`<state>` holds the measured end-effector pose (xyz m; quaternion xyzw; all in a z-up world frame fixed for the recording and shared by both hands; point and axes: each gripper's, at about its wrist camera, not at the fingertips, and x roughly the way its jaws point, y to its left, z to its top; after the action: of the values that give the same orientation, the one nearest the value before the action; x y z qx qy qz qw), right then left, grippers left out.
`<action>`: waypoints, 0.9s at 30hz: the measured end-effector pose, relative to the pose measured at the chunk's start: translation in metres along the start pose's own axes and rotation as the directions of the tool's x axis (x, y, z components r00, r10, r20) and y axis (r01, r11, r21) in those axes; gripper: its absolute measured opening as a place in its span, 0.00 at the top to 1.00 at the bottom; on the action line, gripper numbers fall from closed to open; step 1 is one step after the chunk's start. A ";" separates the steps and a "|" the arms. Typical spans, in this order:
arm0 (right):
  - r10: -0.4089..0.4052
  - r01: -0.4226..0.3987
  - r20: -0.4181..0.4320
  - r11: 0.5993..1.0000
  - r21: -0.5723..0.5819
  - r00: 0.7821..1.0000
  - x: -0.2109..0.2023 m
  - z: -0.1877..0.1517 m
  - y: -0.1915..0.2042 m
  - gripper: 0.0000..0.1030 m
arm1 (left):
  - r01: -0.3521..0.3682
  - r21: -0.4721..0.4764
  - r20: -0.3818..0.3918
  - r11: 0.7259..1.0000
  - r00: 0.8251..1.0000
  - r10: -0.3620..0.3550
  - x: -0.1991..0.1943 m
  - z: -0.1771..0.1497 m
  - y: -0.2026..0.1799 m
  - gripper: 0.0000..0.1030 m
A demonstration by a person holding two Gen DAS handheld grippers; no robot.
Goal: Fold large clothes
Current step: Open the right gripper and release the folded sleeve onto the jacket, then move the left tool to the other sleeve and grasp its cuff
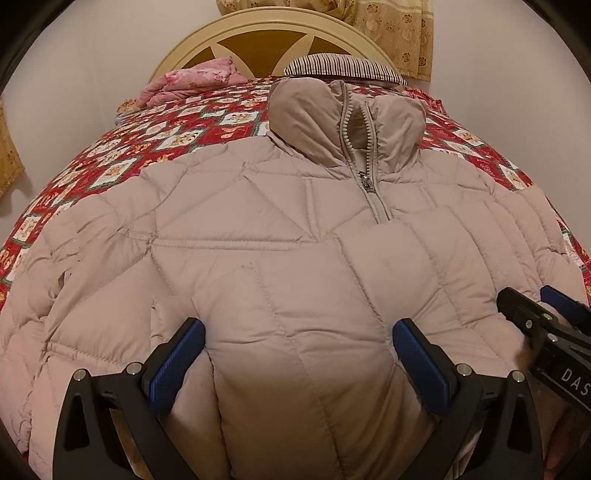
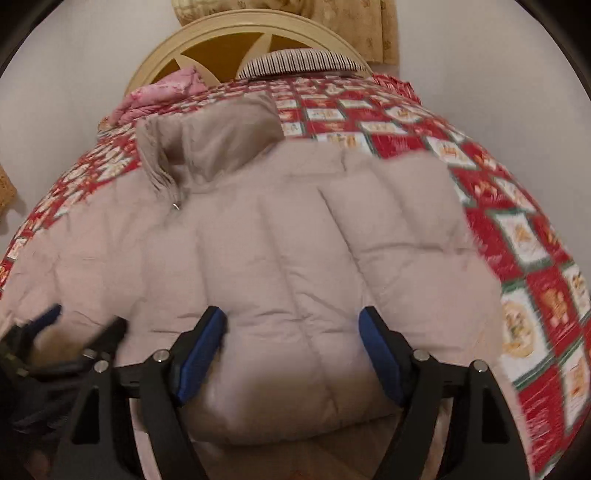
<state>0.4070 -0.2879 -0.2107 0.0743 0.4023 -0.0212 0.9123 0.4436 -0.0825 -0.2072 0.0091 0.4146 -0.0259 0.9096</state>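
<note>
Where the plain pale wall (image 1: 92, 74) bounds the room on the left, a strip of tan patterned cloth (image 1: 9, 147) is seen hanging at the edge of the left wrist view, and a bed is set against that wall with a rounded cream headboard (image 1: 258, 22) backed by brown panels. A folded pink floral blanket (image 1: 195, 81) is laid at the head of the bed on the left, and a striped pillow (image 1: 343, 66) is placed beside it, just under the headboard. The mattress is covered by a red quilt (image 1: 122, 147) printed with white picture squares. Across this quilt a large beige padded jacket (image 1: 258, 229) is spread front up, its stand-up collar (image 1: 347, 110) toward the headboard and its zipper (image 1: 369, 177) drawn part way up. The left gripper (image 1: 298, 336) is held wide open over the lower front of the jacket, a bulge of padding being seen between its 2 blue pads (image 1: 177, 362); whether the fabric is pressed cannot be told. The right gripper (image 2: 293, 332) is likewise spread wide above the right side of the jacket, padding swelling between its fingers, with nothing clearly gripped; this view is blurred. A gold floral curtain (image 1: 402, 33) is hung on the wall at the far right, above the bed's corner.
</note>
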 end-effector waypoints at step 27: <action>-0.089 0.088 -0.007 0.994 -0.065 0.996 0.007 -0.007 0.018 0.18 | -0.191 -0.105 0.161 0.976 0.965 0.206 -0.171 -0.080 0.187 0.01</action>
<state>0.4088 -0.2693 -0.2187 0.0270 0.4103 -0.0481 0.9103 0.2812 0.1145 -0.1315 0.0079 0.3327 0.0833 0.9393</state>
